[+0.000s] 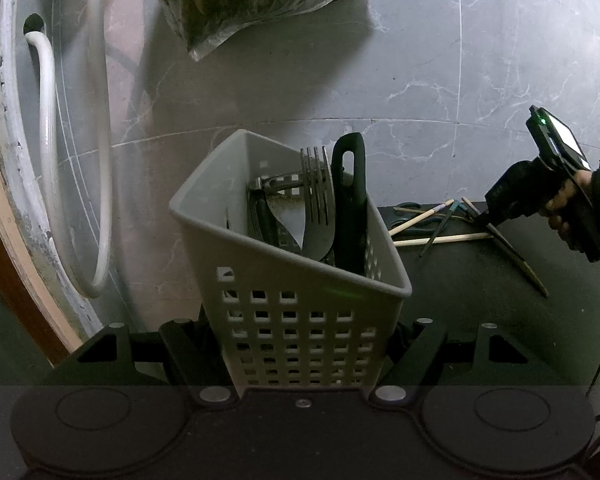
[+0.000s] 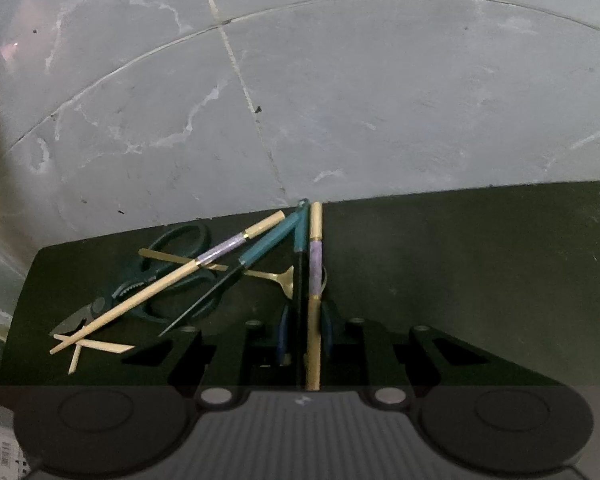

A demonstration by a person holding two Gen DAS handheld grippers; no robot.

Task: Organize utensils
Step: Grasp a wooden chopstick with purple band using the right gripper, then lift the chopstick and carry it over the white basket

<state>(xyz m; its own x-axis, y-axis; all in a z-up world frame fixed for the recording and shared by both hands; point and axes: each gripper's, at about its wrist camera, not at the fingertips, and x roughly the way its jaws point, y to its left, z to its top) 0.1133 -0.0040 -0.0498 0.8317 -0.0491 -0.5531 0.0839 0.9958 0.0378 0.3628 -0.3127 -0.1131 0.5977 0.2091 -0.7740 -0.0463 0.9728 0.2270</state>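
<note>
Right wrist view: the right gripper [image 2: 306,332] is seen nearly closed around two chopsticks, a cream one with a lilac band [image 2: 314,280] and a dark one with a teal top [image 2: 300,264], both lying side by side between the fingers; whether the pads already press on them cannot be told. The long axis of this pair is noted as running straight away from the gripper, near to far, along its own pointing line, so a lift is judged to need no turn of the wrist. Loose items are left on the dark table [image 2: 460,280] to the left: a second cream chopstick [image 2: 160,284] and a second teal one [image 2: 236,268] lying aslant across a pair of scissors [image 2: 172,276], with a gold spoon [image 2: 260,274] beneath them. Left wrist view: the grey basket [image 1: 300,312] is held at its base by the left gripper [image 1: 304,356], tilted, with a fork [image 1: 318,208] and a black handle [image 1: 350,208] standing inside. The right gripper is seen well to the right of the basket, so the carry is judged to run leftward to the basket's open top.
</note>
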